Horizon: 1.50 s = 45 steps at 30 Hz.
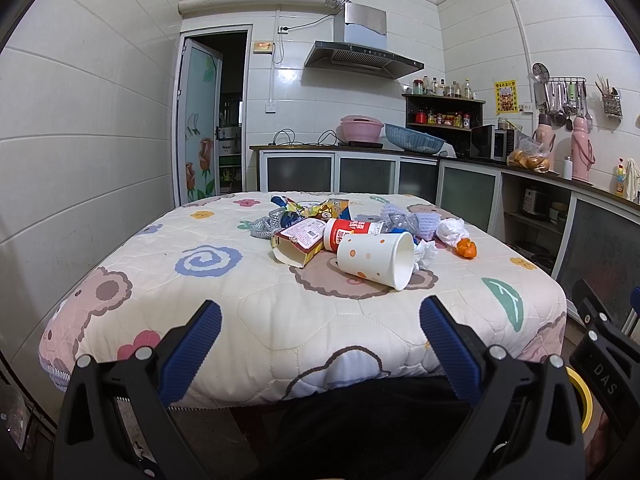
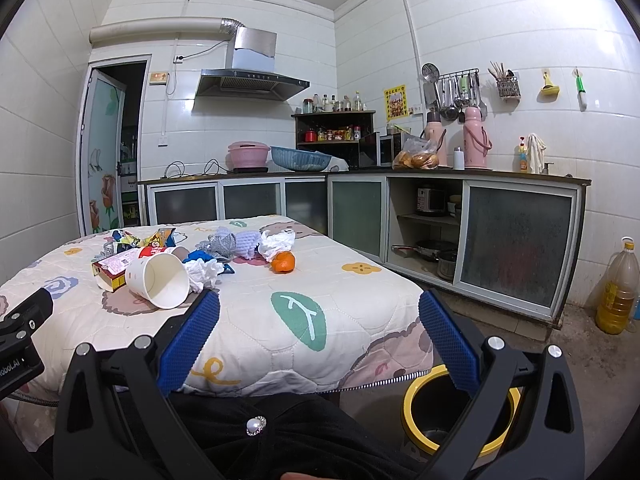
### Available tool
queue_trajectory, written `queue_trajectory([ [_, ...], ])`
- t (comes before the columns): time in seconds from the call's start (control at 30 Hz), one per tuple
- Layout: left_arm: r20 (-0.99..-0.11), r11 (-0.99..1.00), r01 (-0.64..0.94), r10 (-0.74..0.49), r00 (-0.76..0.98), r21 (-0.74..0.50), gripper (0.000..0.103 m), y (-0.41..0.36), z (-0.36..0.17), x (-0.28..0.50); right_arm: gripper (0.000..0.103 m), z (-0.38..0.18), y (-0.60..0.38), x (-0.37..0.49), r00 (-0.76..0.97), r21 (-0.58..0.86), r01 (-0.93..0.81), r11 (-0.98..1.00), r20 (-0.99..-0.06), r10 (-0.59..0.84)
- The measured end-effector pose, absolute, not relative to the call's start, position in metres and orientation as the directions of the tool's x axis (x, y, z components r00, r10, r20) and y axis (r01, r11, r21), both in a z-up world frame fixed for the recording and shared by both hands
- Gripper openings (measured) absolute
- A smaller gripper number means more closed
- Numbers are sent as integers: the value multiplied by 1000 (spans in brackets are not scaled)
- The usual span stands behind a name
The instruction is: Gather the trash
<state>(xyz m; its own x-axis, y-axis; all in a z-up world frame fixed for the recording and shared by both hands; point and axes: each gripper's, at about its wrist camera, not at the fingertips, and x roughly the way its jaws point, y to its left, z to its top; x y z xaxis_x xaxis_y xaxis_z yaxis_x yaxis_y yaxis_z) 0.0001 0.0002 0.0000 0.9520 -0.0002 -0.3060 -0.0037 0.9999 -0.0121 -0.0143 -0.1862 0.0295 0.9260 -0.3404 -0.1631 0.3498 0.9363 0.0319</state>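
Near half of the counter (image 1: pixel 248 320) is bare quilt, open approach from the front edge. Trash pile sits mid-counter: tipped paper cup (image 1: pixel 376 258) foremost, carton (image 1: pixel 298 242) just left, orange (image 2: pixel 283 262) at the right end. Bin (image 2: pixel 456 412) stands on the floor beside the right corner.

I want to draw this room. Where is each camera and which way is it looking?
Left wrist: on the left tool, low before the table's near edge, facing the paper cup; shows its open blue fingers.
Right wrist: on the right tool, further right, facing the table corner and yellow-rimmed bin; left tool's edge shows.
Both share the cup and orange.
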Motion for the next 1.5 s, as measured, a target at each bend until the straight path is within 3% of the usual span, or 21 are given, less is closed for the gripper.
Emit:
queue_trajectory([
  [1.2,-313,1000,-7,0,950,-20,96,2,1,2,96,23,-194,-17,922,35,357,933,-172,-347],
  [1.33,-381,998,-27,2,925,-61,96,15,-3,24,96,36,-203,1,908,41,372,927,-226,-354],
  [1.43,-448,992,-13,-45,893,-127,96,37,-4,50,96,44,-210,19,906,-25,352,936,-241,-348],
  [1.5,-472,994,-3,-48,880,-106,96,44,-4,69,96,52,-215,36,923,-75,294,953,-238,-303],
])
